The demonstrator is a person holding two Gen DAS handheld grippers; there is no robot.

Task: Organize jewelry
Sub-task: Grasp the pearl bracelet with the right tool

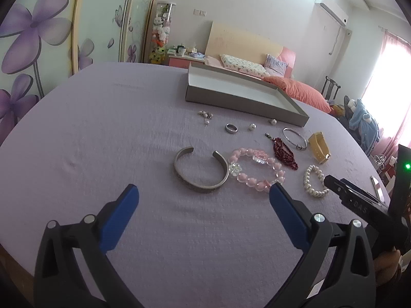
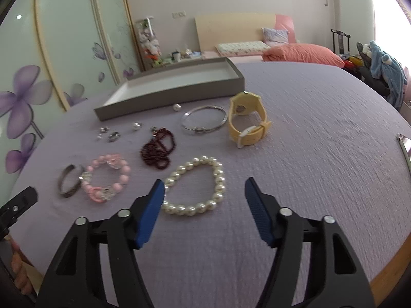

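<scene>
Jewelry lies spread on a lilac tablecloth (image 1: 102,141). My left gripper (image 1: 204,187) stands open just short of a silver cuff (image 1: 200,172), with a pink bead bracelet (image 1: 257,172) to the cuff's right. My right gripper (image 2: 205,181) is open and hovers over the near part of a pearl bracelet (image 2: 190,209); its pads do not press it. Farther back lie a dark red bead strand (image 2: 158,148), a thin silver bangle (image 2: 204,122) and a yellow watch (image 2: 248,120). A ring (image 1: 231,128), loose pearls and small earrings (image 1: 205,115) lie before an empty grey tray (image 2: 169,97).
A flat shiny device (image 2: 404,146) lies at the table's right edge. The table's wooden rim (image 2: 393,264) shows at the near right. Behind the table are a bed with pillows (image 1: 295,89) and flower-printed wardrobe doors (image 1: 38,38). A hand (image 2: 18,269) holds the left gripper.
</scene>
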